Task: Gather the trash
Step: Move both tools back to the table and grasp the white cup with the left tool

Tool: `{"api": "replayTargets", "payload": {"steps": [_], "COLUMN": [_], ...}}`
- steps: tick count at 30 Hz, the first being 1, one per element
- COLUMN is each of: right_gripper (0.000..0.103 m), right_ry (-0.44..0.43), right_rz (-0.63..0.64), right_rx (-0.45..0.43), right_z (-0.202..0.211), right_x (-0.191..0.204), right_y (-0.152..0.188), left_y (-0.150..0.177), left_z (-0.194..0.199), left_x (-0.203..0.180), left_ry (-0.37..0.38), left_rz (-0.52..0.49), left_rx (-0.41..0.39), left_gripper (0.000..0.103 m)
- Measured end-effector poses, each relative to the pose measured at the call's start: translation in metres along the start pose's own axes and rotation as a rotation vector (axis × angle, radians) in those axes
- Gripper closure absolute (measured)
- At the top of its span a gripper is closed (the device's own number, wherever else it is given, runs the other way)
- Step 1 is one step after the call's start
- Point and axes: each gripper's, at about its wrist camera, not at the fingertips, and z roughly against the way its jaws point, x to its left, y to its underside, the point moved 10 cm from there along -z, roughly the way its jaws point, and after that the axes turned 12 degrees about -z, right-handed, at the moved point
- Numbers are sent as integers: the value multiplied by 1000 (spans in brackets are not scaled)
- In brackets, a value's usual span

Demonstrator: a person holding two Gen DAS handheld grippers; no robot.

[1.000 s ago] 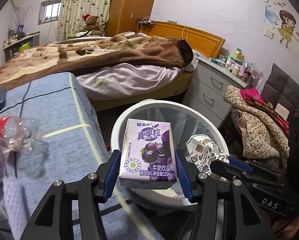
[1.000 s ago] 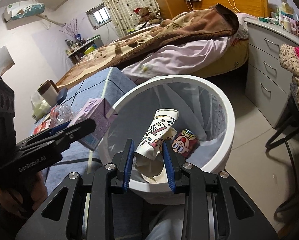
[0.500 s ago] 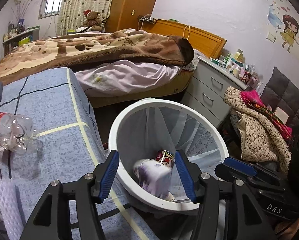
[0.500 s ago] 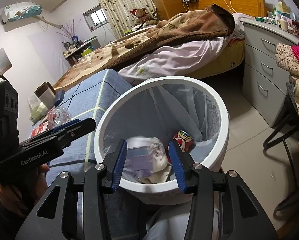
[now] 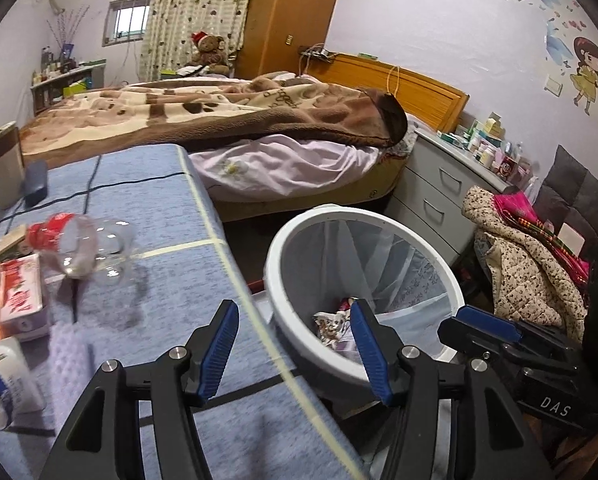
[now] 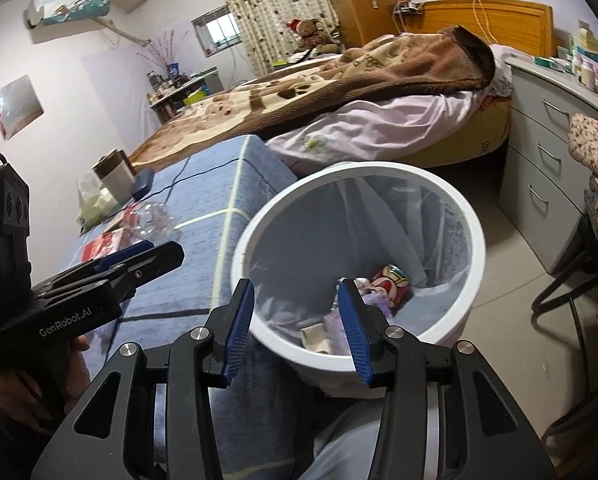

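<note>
Both grippers hang empty over the round white bin [image 6: 473, 240], the left gripper [image 5: 293, 346] and the right gripper [image 6: 295, 326] each with blue ribbed pads spread wide and nothing between them, the right one's jaws having just been opening. Down in the thin, crinkly liner lie the crumpled paper cup [image 5: 331, 326], the purple carton [image 6: 335, 326] and a printed can [image 6: 391, 282]. More trash waits on the blue cloth tabletop [image 5: 159, 200]: a crushed clear plastic bottle [image 5: 87, 248] at ten o'clock of the left gripper, likely next.
</note>
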Motion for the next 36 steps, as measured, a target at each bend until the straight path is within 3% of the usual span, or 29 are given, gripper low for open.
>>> {"api": "replayTargets", "payload": {"steps": [20, 24, 36], "right_gripper": [58, 49, 48], "right_ry": [-98, -122, -181], "right_rz": [126, 137, 198], "right_rx": [64, 75, 89], "right_z": [-10, -13, -25], "right_x": [65, 77, 109], "right_y": [22, 24, 26], "left_y": [44, 54, 84], "left_z": [61, 74, 112], "left_x": [74, 95, 163], "left_ry": [-152, -204, -357], "left_rz": [107, 134, 246], "left_rx": [-25, -24, -25], "left_gripper": [45, 45, 45]}}
